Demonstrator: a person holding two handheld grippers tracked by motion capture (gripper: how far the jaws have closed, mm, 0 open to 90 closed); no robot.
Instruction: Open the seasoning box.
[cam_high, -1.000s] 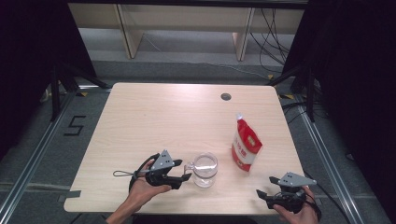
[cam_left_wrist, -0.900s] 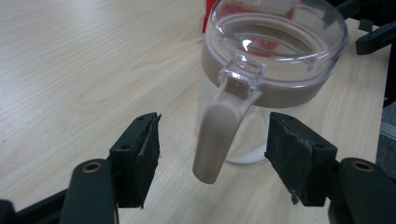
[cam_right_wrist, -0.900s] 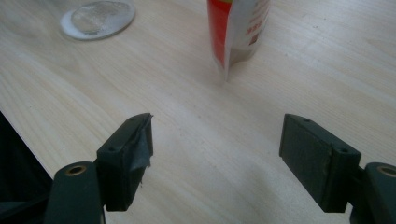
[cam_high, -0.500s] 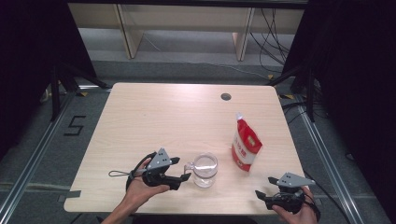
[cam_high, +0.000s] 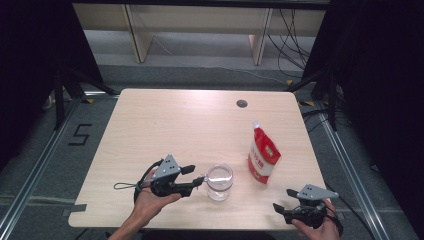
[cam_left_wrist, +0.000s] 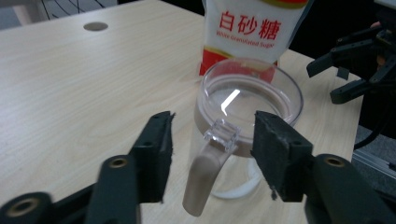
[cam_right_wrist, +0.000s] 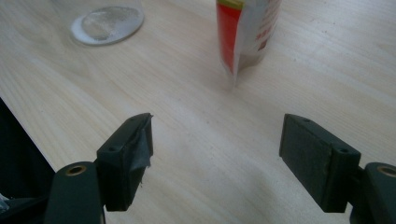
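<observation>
A clear glass mug (cam_high: 219, 181) stands near the table's front edge, its handle (cam_left_wrist: 208, 172) pointing at my left gripper (cam_high: 197, 174). In the left gripper view the two jaws flank the handle with a gap on each side. They have just been closing, and the pads do not press on the handle. A red and white sugar pouch (cam_high: 263, 156) stands upright to the right of the mug (cam_left_wrist: 250, 93). My right gripper (cam_high: 282, 199) rests at the front right corner, open, with only bare table between its jaws (cam_right_wrist: 217, 144).
The wooden table (cam_high: 165, 125) has a round cable hole (cam_high: 242, 103) at the back right. Its front edge lies just below both hands. The pouch (cam_right_wrist: 245, 32) and the mug's base (cam_right_wrist: 107, 21) stand ahead of my right gripper. Dark curtains stand on both sides.
The left gripper's jaws have drawn closer together around the mug's handle. The mug, the pouch and the right gripper have stayed in place.
</observation>
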